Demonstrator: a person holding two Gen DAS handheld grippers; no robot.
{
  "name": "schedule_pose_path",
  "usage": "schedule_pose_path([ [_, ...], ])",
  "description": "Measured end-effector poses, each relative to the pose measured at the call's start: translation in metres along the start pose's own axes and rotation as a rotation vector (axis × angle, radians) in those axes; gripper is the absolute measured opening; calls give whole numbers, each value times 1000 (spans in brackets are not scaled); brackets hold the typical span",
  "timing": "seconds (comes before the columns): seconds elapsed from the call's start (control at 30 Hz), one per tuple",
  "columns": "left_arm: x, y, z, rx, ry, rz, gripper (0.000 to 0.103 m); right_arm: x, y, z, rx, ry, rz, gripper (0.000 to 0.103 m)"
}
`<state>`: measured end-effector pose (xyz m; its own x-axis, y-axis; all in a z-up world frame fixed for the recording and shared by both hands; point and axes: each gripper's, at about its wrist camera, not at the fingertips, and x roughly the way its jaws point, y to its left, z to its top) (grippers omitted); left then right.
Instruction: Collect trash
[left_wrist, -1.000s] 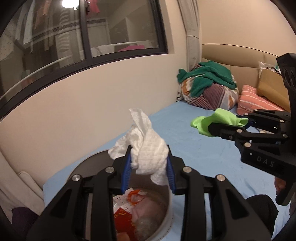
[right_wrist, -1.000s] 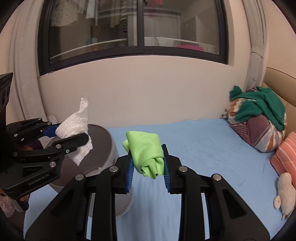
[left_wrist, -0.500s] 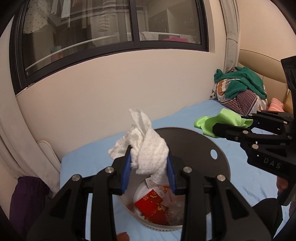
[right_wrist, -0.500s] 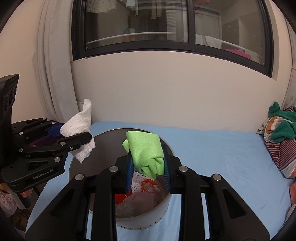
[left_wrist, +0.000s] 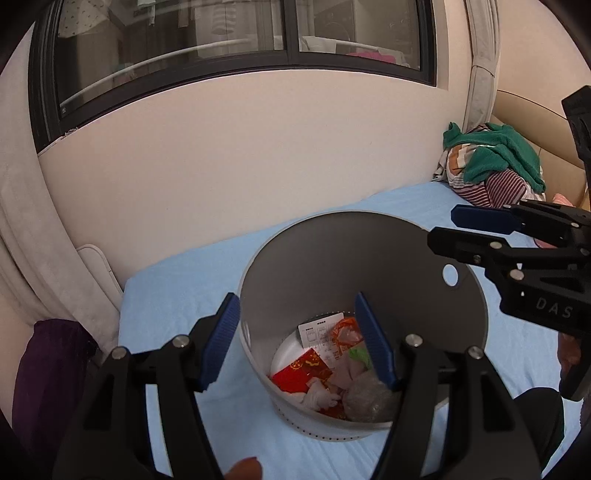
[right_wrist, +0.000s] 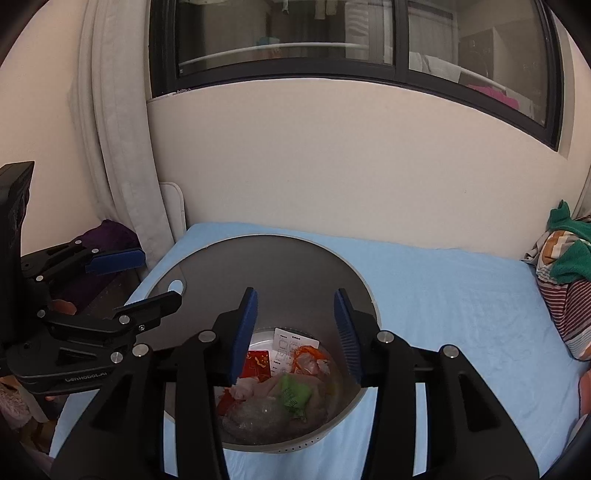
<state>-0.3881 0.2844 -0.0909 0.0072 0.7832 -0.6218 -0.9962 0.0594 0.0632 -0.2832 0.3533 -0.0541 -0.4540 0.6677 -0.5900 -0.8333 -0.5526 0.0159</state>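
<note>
Tissue and green cloth (right_wrist: 293, 397) now dropped, half-buried in bin (left_wrist: 369, 258).

Right tool (right_wrist: 295, 332): over the trash bin (right_wrist: 354, 284), jaws opening, nothing between them.
Left tool (right_wrist: 147, 277): at left, jaws apart.
Bin contents: green cloth (right_wrist: 293, 397), red packet (right_wrist: 258, 363), paper.
Bed (right_wrist: 443, 295): blue sheet, bin on it.

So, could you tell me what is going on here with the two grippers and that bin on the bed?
A person is collecting trash with a handheld gripper in each hand. Both the left gripper and the right gripper hang over the grey bin, which stands on the blue bed sheet. Their jaws are opening, with nothing between them. A green cloth and white tissue lie in the bin among red packaging and other rubbish.
</note>
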Motion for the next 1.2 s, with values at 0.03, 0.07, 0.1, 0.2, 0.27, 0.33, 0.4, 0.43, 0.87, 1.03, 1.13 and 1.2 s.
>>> schedule_pose_path([
  [0.03, 0, 0, 0, 0, 2, -2, 65, 0, 1, 0, -3, 0, 2, 41],
  [0.07, -1, 0, -1, 0, 3, -5, 65, -2, 2, -2, -7, 1, 3, 41],
  [0.1, -1, 0, -1, -1, 3, -6, 65, -3, 3, -3, -9, 2, 4, 41],
  [0.2, -1, -1, -1, 1, 7, -14, 65, -5, 4, -5, -11, 4, 2, 41],
  [0.27, -2, -2, -2, 2, 8, -13, 65, -8, 3, -8, -10, 7, 0, 41],
  [0.33, -3, -1, -3, 1, 10, -15, 65, -10, 3, -11, -10, 11, 0, 41],
  [0.4, -5, -1, -5, 0, 14, -14, 65, -12, 3, -14, -5, 11, -6, 41],
  [0.43, -5, -2, -5, 0, 18, -12, 65, -13, 3, -15, -5, 14, -7, 41],
  [0.87, -24, -21, -14, 49, 38, -55, 69, -39, -2, -43, 22, 59, -35, 42],
  [1.03, -37, -37, -17, 90, 30, -89, 70, -61, -9, -55, 53, 55, -63, 47],
  [1.13, -43, -52, -16, 122, 16, -122, 71, -76, -17, -65, 81, 49, -97, 47],
  [1.2, -47, -65, -16, 149, 6, -149, 71, -89, -24, -74, 107, 45, -132, 47],
])
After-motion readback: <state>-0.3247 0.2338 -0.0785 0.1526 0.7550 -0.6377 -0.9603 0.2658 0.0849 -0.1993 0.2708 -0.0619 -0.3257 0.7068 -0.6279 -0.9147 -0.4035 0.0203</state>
